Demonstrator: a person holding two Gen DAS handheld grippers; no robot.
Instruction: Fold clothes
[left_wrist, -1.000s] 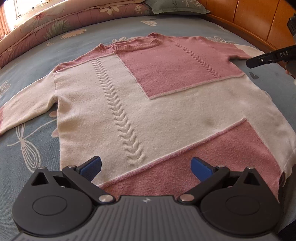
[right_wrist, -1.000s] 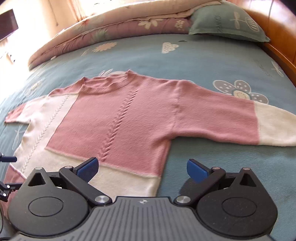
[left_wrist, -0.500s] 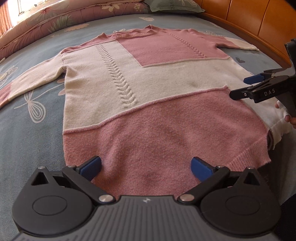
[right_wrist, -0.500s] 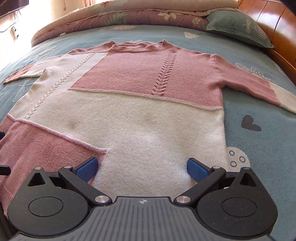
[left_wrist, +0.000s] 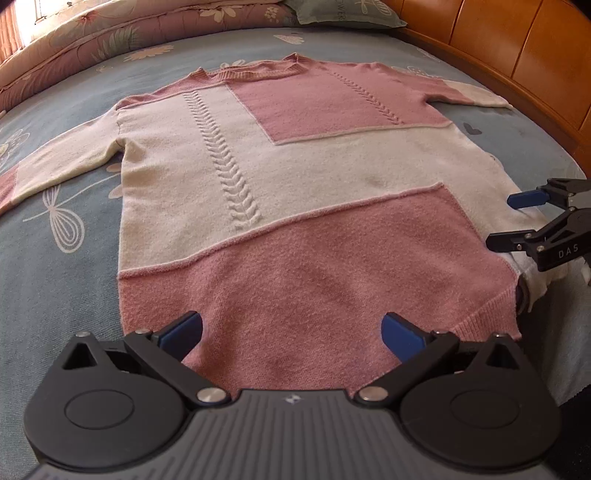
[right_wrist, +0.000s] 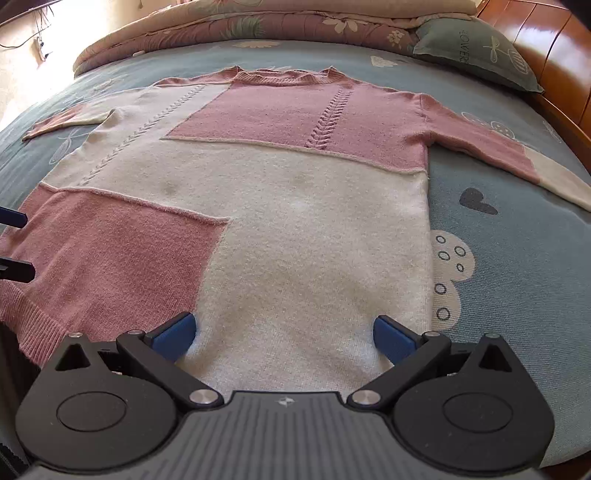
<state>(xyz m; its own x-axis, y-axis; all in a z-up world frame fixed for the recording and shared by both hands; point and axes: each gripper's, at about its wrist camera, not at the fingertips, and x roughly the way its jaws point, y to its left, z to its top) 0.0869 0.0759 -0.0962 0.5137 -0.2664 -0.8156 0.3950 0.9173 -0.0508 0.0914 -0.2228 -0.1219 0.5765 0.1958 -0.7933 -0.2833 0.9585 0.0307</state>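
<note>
A pink and cream sweater (left_wrist: 295, 177) lay flat on the bed (left_wrist: 55, 280), neck far, hem near. Both claws, the left gripper (left_wrist: 291, 328) and right gripper (right_wrist: 284, 332), hovered wide open and empty over the hem's near corners.

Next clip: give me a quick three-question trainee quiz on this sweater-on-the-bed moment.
1. True or false: the sweater is already folded in half.
2. Which colour block of the hem lies under the right gripper: A pink, B cream, C grey?
3. Fill in: both the left gripper and the right one have jaws that stand ____.

Key: 1 false, it lies flat on the bed with both sleeves spread out. 2 B. 3 open.
</note>
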